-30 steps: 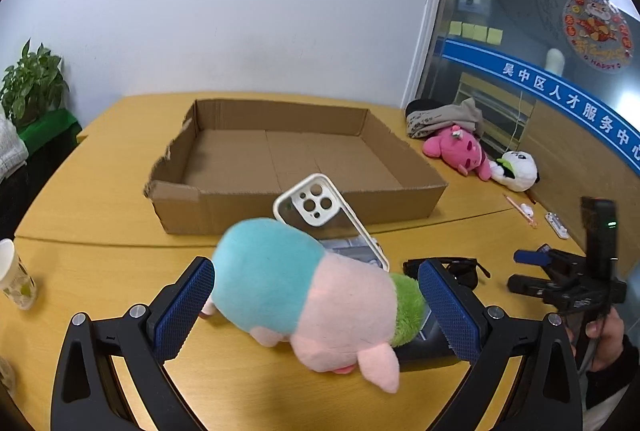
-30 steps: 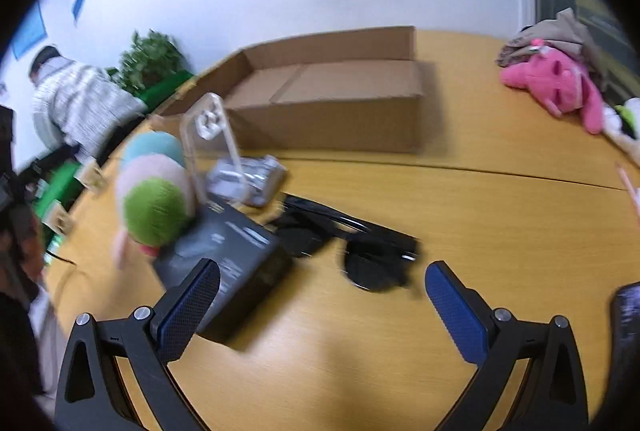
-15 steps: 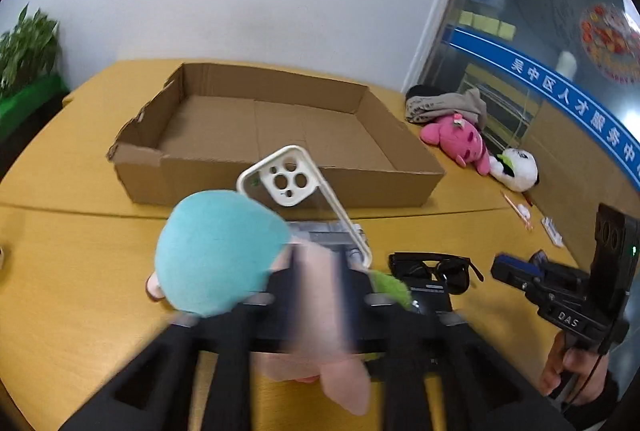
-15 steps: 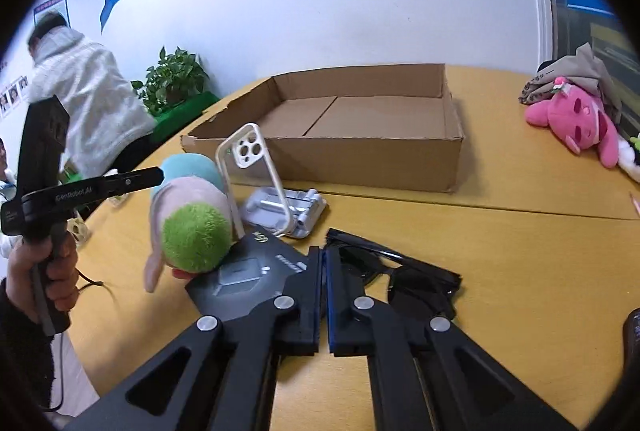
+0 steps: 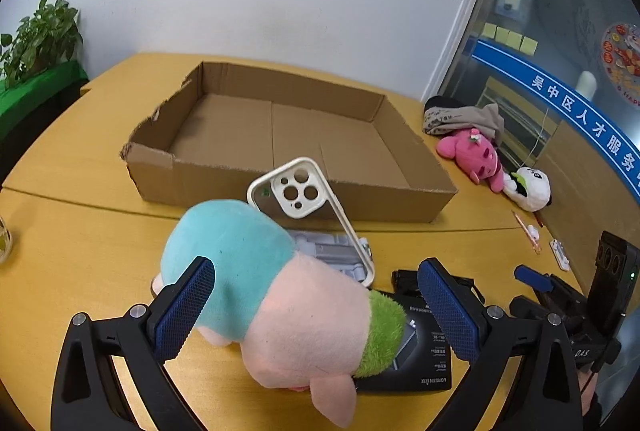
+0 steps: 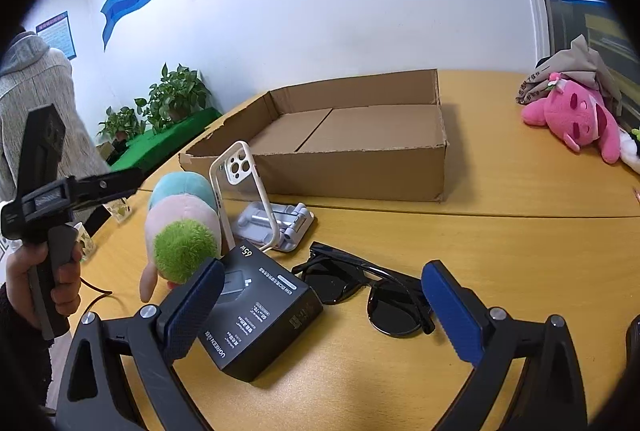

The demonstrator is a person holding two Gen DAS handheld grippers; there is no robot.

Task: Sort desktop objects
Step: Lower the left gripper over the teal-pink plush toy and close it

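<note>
Left claw (image 5: 316, 315) open astride plush toy (image 5: 276, 295); right claw (image 6: 320, 311) open.

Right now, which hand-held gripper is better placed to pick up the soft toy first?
Left. The left hand-held gripper is open with the soft toy between its fingers. The right hand-held gripper is open over the black box and sunglasses, with the toy off to its left.
</note>
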